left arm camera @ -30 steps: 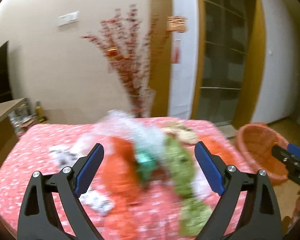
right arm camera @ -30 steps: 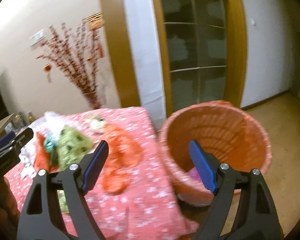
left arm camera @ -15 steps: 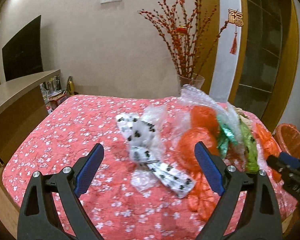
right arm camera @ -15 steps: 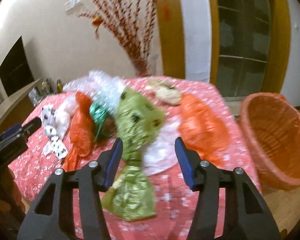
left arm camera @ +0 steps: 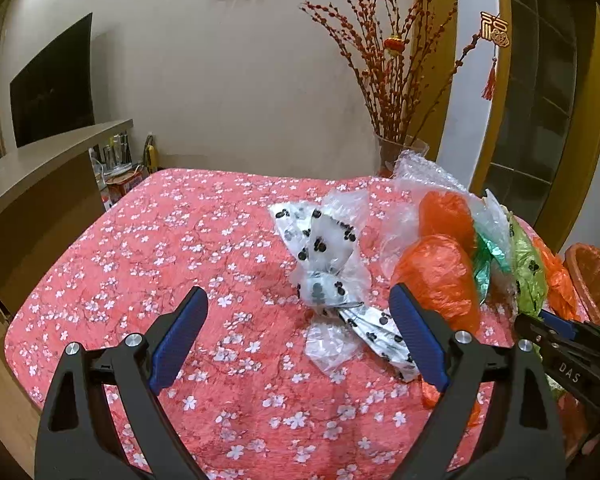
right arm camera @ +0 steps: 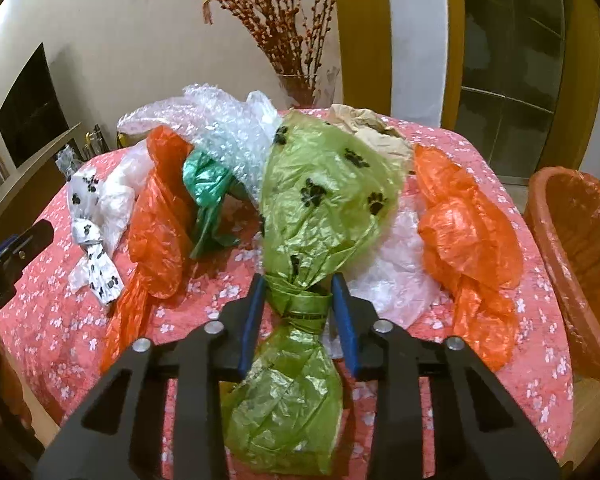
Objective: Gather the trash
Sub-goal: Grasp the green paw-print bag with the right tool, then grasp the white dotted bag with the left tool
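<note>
Crumpled plastic bags lie on a table with a red floral cloth (left arm camera: pixel 160 248). My right gripper (right arm camera: pixel 299 300) is closing around the knotted neck of a green paw-print bag (right arm camera: pixel 324 196), its blue pads at either side of the knot. My left gripper (left arm camera: pixel 296 332) is open and empty above the cloth, just in front of a white paw-print bag (left arm camera: pixel 324 264). Orange bags (right arm camera: pixel 468 232) (right arm camera: pixel 160 216), a teal bag (right arm camera: pixel 208 184) and bubble wrap (right arm camera: pixel 224 128) lie around. The orange wicker basket (right arm camera: pixel 572 256) stands at the table's right.
A glass vase with red berry branches (left arm camera: pixel 396 80) stands at the table's far edge. A wooden counter (left arm camera: pixel 40 184) with bottles is on the left. Crumpled brown paper (right arm camera: pixel 372 128) lies behind the green bag. A glass door is at the right.
Both grippers swung left from the basket toward the table. My right gripper narrowed and came down around the green bag's knot. My left gripper stayed open and moved over the cloth.
</note>
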The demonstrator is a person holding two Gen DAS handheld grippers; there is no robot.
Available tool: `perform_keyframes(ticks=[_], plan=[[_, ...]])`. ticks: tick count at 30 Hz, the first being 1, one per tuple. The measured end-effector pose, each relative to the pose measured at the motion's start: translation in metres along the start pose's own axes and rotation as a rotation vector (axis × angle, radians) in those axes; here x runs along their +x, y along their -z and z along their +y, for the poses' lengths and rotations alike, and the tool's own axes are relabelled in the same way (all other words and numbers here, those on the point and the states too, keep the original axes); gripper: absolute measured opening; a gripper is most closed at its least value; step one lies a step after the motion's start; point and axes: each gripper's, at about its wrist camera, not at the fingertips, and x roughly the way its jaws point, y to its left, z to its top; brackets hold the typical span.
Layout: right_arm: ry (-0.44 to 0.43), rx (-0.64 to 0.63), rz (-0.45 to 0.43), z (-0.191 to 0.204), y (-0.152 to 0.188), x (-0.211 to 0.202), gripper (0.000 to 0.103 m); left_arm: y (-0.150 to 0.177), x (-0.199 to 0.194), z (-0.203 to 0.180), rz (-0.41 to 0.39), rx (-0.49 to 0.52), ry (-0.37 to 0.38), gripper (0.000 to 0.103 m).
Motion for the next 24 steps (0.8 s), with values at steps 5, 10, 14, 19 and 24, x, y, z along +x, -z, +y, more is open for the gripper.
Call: perform_keyframes(ticks=[5, 10, 14, 19, 24], plan=[[-0.014, -0.021, 0.001, 0.006, 0.000, 0.002, 0.019, 0.005, 0.008, 0.002, 0.024, -0.005, 0.007, 0.091], [-0.030, -0.014, -0.029, 0.002, -0.001, -0.011, 0.016, 0.004, 0.018, 0.001, 0.053, -0.012, 0.006, 0.091], [-0.037, 0.001, -0.064, -0.003, -0.004, -0.027, 0.015, -0.001, 0.031, -0.001, 0.083, -0.016, -0.010, 0.090], [-0.033, 0.009, -0.085, -0.009, -0.004, -0.038, 0.015, -0.005, 0.047, 0.001, 0.136, -0.053, -0.019, 0.079], [-0.029, 0.018, -0.079, -0.015, 0.002, -0.042, 0.015, -0.006, 0.063, 0.007, 0.205, -0.112, 0.018, 0.071]])
